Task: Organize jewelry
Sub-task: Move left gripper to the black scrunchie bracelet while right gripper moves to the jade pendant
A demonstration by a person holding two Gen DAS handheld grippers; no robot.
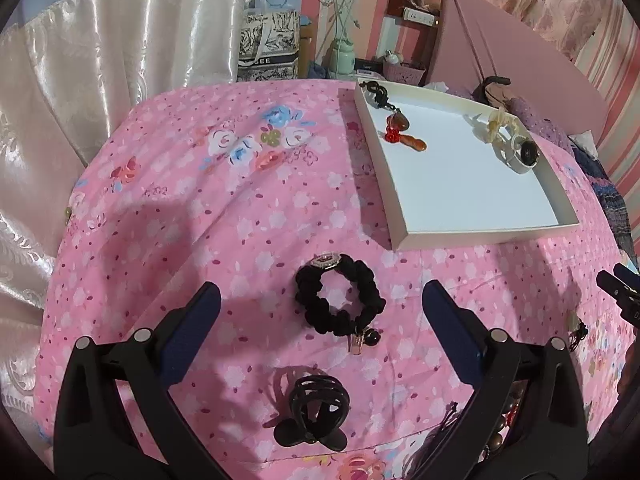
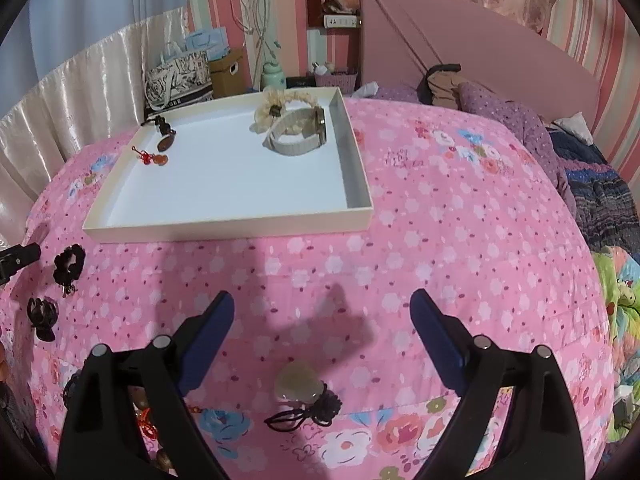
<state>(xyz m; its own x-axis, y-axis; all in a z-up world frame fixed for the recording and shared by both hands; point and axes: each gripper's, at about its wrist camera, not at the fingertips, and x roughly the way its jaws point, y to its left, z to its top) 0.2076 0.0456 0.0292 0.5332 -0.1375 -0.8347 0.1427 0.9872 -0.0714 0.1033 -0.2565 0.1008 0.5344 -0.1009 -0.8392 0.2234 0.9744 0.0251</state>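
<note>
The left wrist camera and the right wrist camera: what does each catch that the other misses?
Only the left wrist view shows the left gripper open over the black scrunchie. Only the right wrist view shows the right gripper open above a pale stone pendant on a black cord. Both show the white tray, the watch, the black scrunchie and the black hair claw.

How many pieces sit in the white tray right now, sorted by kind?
Amber pendants: 2, the black-cord pendant and the red-knot pendant
Cream scrunchie: 1
Watch: 1
Total in the white tray: 4
</note>
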